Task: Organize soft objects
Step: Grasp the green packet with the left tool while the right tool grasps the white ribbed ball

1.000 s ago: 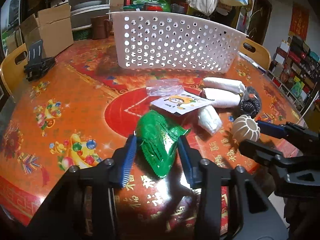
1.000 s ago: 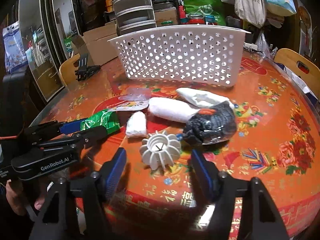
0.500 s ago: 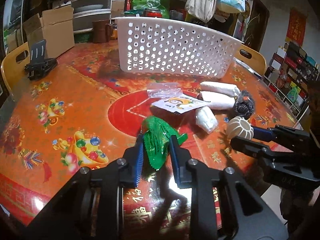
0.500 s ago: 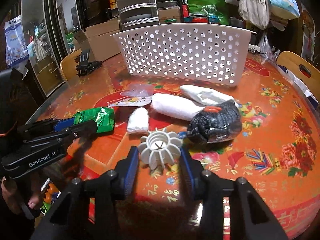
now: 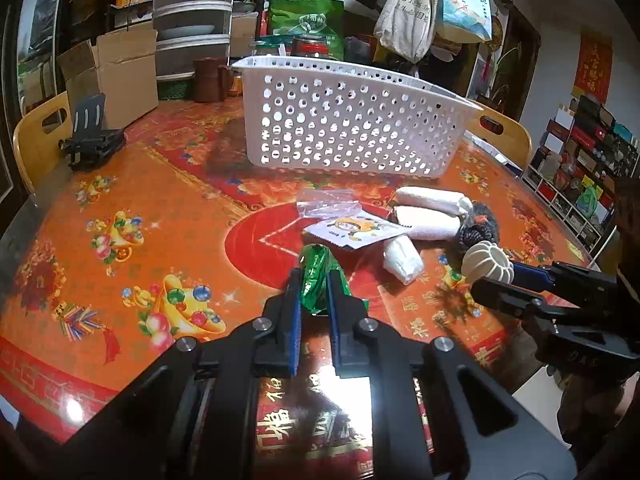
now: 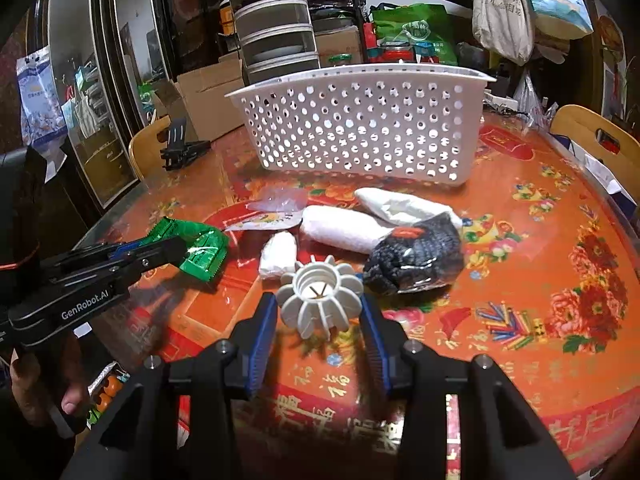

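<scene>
On left tool (image 6: 176,250) marked "GenRobot.AI", green packet (image 5: 318,276) clamped, right tool (image 6: 320,312) gripping white ribbed piece (image 6: 320,294).

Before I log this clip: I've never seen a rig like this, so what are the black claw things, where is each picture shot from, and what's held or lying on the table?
There is no robot here. A person holds a black two-finger gripper in each hand, and each gripper carries a fisheye camera looking along its blue-padded fingers. One picture comes from the left gripper, the other from the right gripper; each also shows up at the edge of the other's view.

The left gripper is shut on a green foil packet. The right gripper is closed around a white ribbed ornament.

On the red patterned table lie two white rolls, a smaller white bundle, a dark knitted item in clear wrap, a cartoon-printed packet and a clear plastic bag. Behind them stands a white perforated basket.
</scene>
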A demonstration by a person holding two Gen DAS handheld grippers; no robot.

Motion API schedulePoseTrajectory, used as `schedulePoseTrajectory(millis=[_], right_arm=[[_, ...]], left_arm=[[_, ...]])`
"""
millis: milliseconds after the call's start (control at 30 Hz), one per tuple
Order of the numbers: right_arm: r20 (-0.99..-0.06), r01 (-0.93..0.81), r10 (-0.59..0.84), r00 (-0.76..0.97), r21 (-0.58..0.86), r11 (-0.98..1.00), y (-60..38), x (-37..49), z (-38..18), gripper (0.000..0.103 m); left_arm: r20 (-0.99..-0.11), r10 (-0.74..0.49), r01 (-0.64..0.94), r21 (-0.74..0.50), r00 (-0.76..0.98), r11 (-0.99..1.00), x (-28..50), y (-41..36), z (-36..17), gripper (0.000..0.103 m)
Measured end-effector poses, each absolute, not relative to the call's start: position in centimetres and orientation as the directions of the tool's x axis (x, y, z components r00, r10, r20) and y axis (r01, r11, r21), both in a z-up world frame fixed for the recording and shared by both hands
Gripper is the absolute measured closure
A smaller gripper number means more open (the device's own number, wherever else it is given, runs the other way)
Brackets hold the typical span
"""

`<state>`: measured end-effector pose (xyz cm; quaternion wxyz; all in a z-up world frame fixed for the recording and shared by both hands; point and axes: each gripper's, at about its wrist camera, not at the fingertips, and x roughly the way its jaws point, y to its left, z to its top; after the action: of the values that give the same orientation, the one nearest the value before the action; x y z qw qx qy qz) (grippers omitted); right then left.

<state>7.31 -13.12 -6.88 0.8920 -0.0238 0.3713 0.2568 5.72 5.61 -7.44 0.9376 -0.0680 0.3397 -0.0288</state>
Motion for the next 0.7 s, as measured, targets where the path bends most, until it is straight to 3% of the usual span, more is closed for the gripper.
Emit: schedulePoseTrajectory(millis=[400,700], right_arm=[[-0.636,-0.474,0.445,0.631,0.138,0.87,-15.0,7.9,-3.5,0.062],[-0.612,-0.492,0.44,0.657,0.094,0.865,-16.0,11.4,2.0,0.062]], left_arm=[[-0.564,-0.109,0.034,-0.141,0.818,0.989,6.1,5.0,-2.6,0.093],[-0.497,-0.129,0.072,-0.133,0.858,0.988,8.6,4.9,3.2,0.093]])
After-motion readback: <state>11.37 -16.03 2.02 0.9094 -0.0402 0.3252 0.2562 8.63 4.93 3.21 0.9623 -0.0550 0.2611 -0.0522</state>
